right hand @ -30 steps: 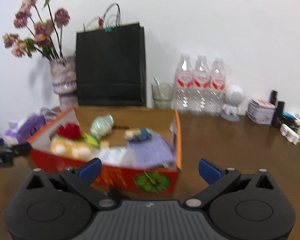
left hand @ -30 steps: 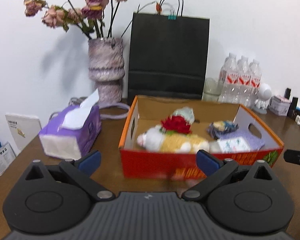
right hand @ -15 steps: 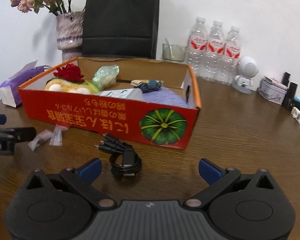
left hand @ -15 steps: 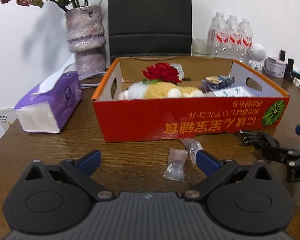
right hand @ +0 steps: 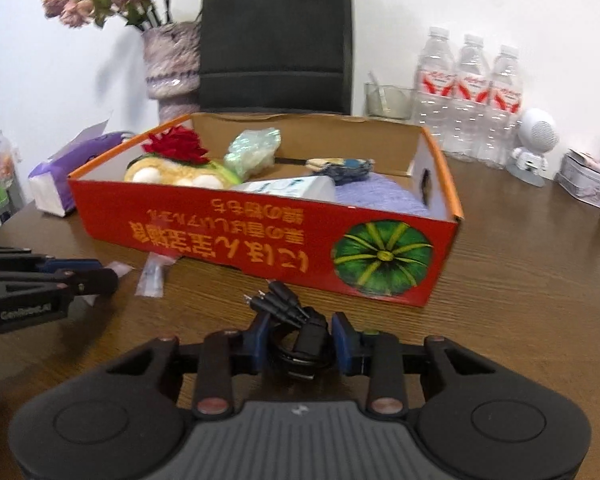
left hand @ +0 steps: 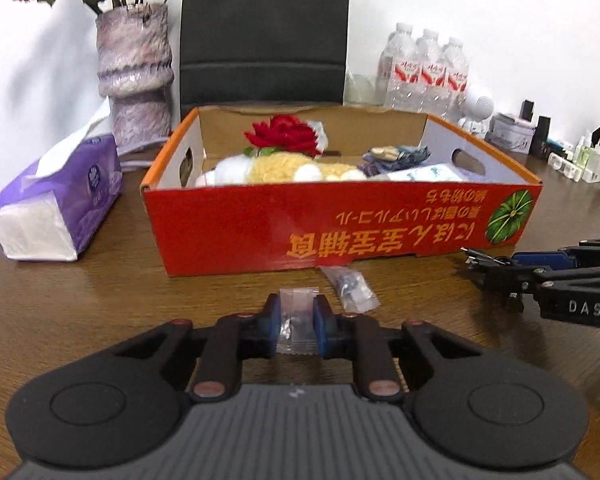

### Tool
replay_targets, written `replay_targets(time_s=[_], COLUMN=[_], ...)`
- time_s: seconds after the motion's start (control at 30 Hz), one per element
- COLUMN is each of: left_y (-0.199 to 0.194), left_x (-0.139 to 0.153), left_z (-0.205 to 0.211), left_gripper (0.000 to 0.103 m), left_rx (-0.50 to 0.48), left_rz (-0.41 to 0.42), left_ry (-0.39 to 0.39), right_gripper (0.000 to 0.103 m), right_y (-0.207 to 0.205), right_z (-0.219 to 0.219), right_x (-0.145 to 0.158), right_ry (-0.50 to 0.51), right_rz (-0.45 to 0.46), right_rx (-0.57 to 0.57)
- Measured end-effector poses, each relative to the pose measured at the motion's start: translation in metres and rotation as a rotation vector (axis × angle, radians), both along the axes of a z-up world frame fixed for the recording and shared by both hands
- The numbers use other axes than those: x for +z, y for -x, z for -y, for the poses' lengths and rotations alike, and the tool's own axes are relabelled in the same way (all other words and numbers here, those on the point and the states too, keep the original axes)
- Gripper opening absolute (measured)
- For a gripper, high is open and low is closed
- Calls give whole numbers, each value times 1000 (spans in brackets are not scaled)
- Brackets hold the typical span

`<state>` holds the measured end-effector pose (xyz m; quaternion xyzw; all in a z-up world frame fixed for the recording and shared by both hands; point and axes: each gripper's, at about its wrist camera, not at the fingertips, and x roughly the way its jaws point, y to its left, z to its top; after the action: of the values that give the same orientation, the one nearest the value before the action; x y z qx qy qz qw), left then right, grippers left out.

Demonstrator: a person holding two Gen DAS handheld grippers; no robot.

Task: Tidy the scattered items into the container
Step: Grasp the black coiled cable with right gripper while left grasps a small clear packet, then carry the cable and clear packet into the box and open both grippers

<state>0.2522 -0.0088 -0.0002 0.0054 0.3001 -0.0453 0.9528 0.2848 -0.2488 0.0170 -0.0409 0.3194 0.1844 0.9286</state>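
Observation:
The red cardboard box (left hand: 340, 224) stands mid-table and holds a plush toy, a red rose (left hand: 284, 136) and other items. In front of it my left gripper (left hand: 296, 312) is shut on a small clear packet (left hand: 296, 300) lying on the wood. A second clear packet (left hand: 354, 290) lies loose just to its right. In the right wrist view the jaws of my right gripper (right hand: 301, 330) are closing, and the pads press on a coiled black cable (right hand: 300, 344) whose plugs (right hand: 276, 300) stick out toward the box (right hand: 260, 232). The left gripper (right hand: 108, 276) shows at that view's left edge.
A purple tissue pack (left hand: 60, 204) and a vase of dried flowers (left hand: 136, 76) stand left of the box. A black paper bag (left hand: 264, 32) stands behind it. Water bottles (right hand: 468, 92), a white robot figure (right hand: 534, 144) and a tin (right hand: 584, 180) stand at the back right.
Both grippers came down to the tabletop in front of the box. The left jaws went from wide open to shut on the packet, and the right jaws closed in on the cable.

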Motion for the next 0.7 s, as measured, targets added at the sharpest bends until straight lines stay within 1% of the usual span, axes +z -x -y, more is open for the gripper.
replay_targets(time_s=[0.13,0.23,0.4,0.5,0.7], left_y=[5,8,15,22,32], left_x=[3,5,11,19,40], left_z=[-1,-3,-7,-8,-2], left_gripper=[18,18,18,18,18], left_rx=[2,7,6,1,-36], left_rz=[16,22,39,60,112], left_ry=[5,13,50,68,77], right_gripper=[32,32,32,32,32], right_y=[5,8,12,20,32], right_z=[10,12,13,11,10], right_x=[8,10,12,16,37], right_ry=[-39,-44,-48,-54,-73], right_rz=[21,26,30,47,106], right_rx=[-13,-15,-14,-16,-3])
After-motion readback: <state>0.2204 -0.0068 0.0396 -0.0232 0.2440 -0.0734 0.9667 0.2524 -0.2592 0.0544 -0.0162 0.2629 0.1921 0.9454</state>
